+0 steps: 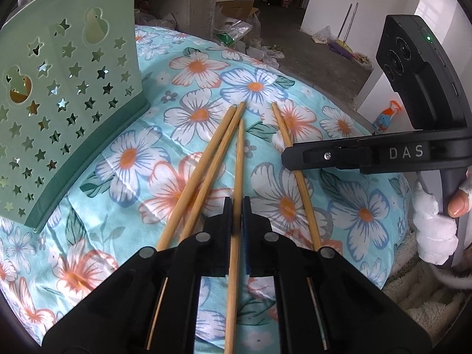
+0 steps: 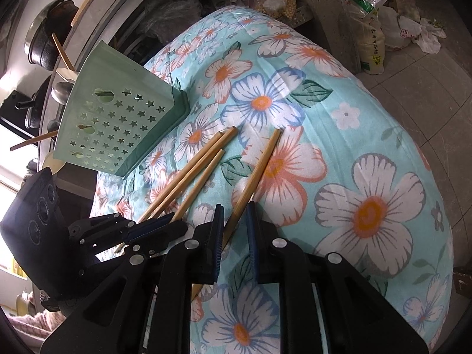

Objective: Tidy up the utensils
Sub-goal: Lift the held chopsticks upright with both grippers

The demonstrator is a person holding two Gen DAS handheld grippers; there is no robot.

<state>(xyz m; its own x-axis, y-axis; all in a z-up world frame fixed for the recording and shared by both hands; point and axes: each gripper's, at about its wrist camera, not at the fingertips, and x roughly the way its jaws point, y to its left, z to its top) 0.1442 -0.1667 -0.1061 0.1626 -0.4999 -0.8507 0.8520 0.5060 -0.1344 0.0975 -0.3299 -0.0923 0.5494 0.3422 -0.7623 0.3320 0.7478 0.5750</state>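
Observation:
Several wooden chopsticks lie on a floral cloth. My left gripper [image 1: 237, 206] is shut on the middle chopstick [image 1: 239, 159], its jaws tight against the stick. Two more chopsticks [image 1: 206, 159] lie just left of it. A separate chopstick [image 1: 290, 153] lies to the right. My right gripper [image 2: 235, 211] stands with jaws slightly apart around that separate chopstick [image 2: 259, 165], not visibly pinching it. A green utensil holder [image 1: 59, 112] with star cut-outs stands at the left; it also shows in the right wrist view [image 2: 118, 124].
The floral cloth [image 1: 368, 206] covers a rounded table that drops off at the right. The right gripper's body [image 1: 383, 153] crosses the right side of the left wrist view. Bags and boxes [image 2: 368, 29] lie on the floor beyond. Pots [image 2: 47, 35] stand behind the holder.

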